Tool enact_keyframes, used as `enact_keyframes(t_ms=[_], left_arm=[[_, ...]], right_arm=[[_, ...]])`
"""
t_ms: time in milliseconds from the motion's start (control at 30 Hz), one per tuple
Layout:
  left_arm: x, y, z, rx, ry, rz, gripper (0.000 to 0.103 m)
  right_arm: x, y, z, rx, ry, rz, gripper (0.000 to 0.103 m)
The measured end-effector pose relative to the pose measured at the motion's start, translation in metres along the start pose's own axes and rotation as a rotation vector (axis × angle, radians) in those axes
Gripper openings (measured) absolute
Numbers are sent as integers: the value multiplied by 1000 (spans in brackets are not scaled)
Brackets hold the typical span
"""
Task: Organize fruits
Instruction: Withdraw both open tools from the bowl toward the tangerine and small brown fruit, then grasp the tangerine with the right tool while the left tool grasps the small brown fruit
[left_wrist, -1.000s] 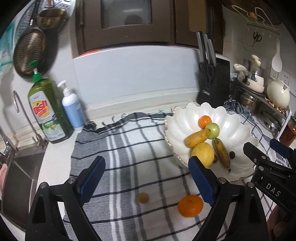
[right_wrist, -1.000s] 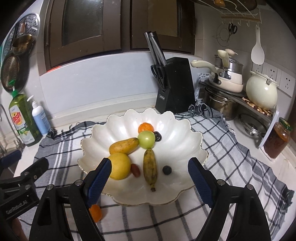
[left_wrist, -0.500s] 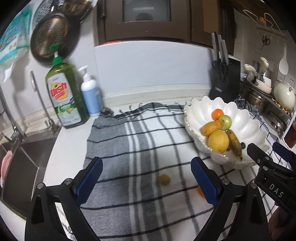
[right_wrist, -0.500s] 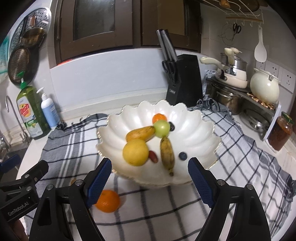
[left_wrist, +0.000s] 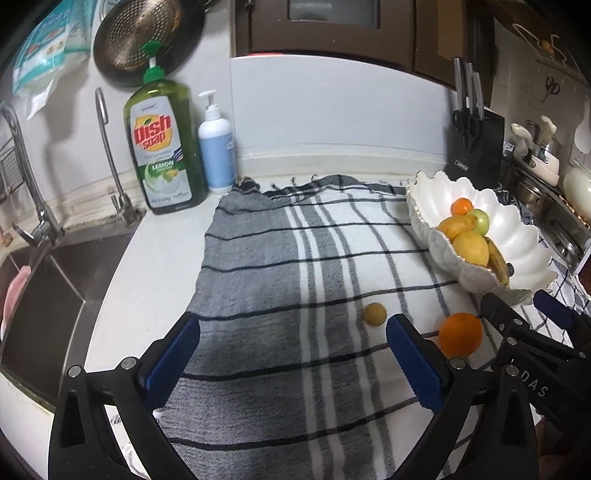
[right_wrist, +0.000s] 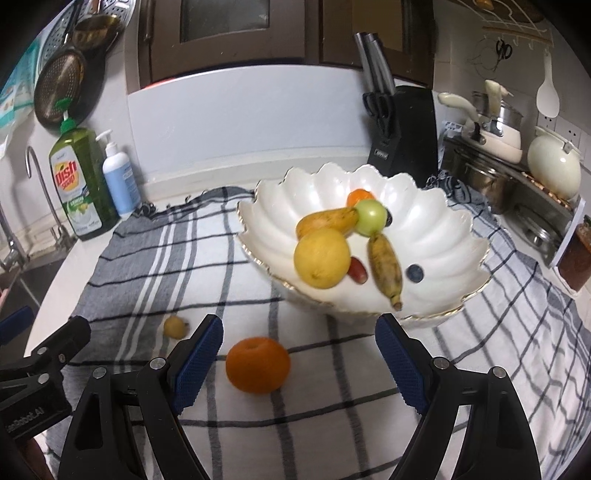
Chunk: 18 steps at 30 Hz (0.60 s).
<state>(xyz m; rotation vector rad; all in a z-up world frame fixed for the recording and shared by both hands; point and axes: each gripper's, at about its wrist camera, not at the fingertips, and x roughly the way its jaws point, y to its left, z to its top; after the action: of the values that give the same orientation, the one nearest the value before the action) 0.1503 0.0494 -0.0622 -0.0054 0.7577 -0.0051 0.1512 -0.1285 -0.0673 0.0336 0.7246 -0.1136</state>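
Fingers of the left gripper (left_wrist: 291, 354) stand at their widest, having just been opening, with nothing between them but bare checked cloth (left_wrist: 258, 295). Left wrist view: a small yellowish fruit (left_wrist: 375, 314) lies just beyond the right-hand finger's tip, slightly inside it; the orange (left_wrist: 460, 334) sits outside that finger, further to the right, with the right gripper's black frame just beside it. Scalloped white bowl (left_wrist: 517, 236) with the other fruit is beyond, up and right.

Right wrist view: right gripper (right_wrist: 299, 360) is wide open and empty. The orange lies on the cloth between the fingers, nearer the left one, touching neither. The small fruit is just outside the left finger; the bowl sits right ahead of the tips.

Handling, as a judgement: orange looks firm, round, moderately heavy, prone to roll on cloth; close across its widest middle, pads level. Small fruit is light, likely softer; pinch gently at its centre.
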Motion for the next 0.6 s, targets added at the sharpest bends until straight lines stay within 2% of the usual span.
enact_keyframes(t_ms=[467,533,600], left_arm=[[17,13,-8,-29,49,26,103],[20,15,-9,-31,55,28,103],[22,15,-11,-34,61,28,103]], right_arm=[[33,17,-17,-29,81,23,84],[36,20,-19,-36,91,22,82],[41,21,-20,-43,105,22,75]])
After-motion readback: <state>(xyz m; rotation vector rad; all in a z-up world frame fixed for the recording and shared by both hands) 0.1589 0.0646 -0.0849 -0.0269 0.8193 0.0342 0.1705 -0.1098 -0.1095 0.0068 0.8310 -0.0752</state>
